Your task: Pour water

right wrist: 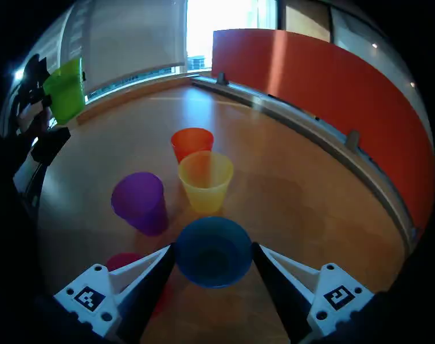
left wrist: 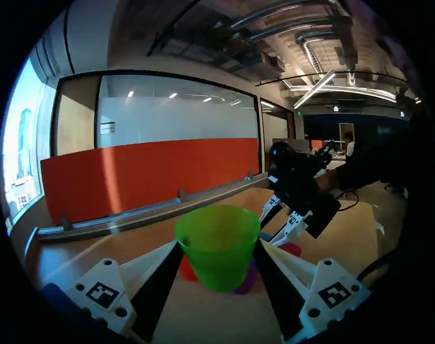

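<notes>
In the left gripper view my left gripper (left wrist: 217, 243) is shut on a green cup (left wrist: 219, 252), which it holds upright above the wooden table (left wrist: 349, 229). Beyond it is my right gripper (left wrist: 273, 229), lower over the table. In the right gripper view my right gripper (right wrist: 212, 246) is shut on a blue cup (right wrist: 213, 252), whose open mouth faces the camera. The green cup (right wrist: 65, 89) shows far off at the upper left, raised and slightly tilted. I cannot tell whether either cup holds water.
On the table (right wrist: 309, 195) ahead of the blue cup stand a yellow cup (right wrist: 206, 180), an orange cup (right wrist: 192, 142) and a purple cup (right wrist: 140, 202). A pink cup (right wrist: 122, 262) is partly hidden behind my finger. An orange partition (right wrist: 332, 74) runs along the table's far edge.
</notes>
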A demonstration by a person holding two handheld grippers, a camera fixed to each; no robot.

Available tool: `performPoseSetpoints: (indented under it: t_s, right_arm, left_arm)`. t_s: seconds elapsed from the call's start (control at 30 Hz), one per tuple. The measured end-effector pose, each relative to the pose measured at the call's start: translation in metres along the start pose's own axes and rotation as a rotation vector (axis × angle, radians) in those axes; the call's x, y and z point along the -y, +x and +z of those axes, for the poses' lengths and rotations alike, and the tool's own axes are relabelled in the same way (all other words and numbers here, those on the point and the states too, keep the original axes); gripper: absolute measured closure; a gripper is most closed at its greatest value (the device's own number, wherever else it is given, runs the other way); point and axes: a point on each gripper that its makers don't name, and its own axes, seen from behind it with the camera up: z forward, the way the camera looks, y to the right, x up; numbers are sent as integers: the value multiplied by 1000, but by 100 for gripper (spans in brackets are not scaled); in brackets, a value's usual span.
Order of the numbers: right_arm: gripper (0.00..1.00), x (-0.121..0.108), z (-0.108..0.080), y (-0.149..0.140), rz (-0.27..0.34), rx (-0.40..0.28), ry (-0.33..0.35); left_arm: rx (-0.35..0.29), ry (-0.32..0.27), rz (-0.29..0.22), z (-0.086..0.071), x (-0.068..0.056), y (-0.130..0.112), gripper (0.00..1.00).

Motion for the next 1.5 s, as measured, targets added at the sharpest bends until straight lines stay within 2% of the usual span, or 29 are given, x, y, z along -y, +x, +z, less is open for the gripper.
performPoseSetpoints:
  t_s: [0.6, 0.9, 1.5]
  right_arm:
    - [1, 0, 6, -7, 9, 29, -4]
    - [7, 3, 10, -10, 6, 30, 1]
    - [10, 1, 12, -9, 36, -35, -7]
  left_arm:
    - [9, 1, -15, 0, 1, -8, 16]
    - [11, 0, -18, 1, 1, -10, 16]
    - [15, 0, -10, 2, 0, -10, 16]
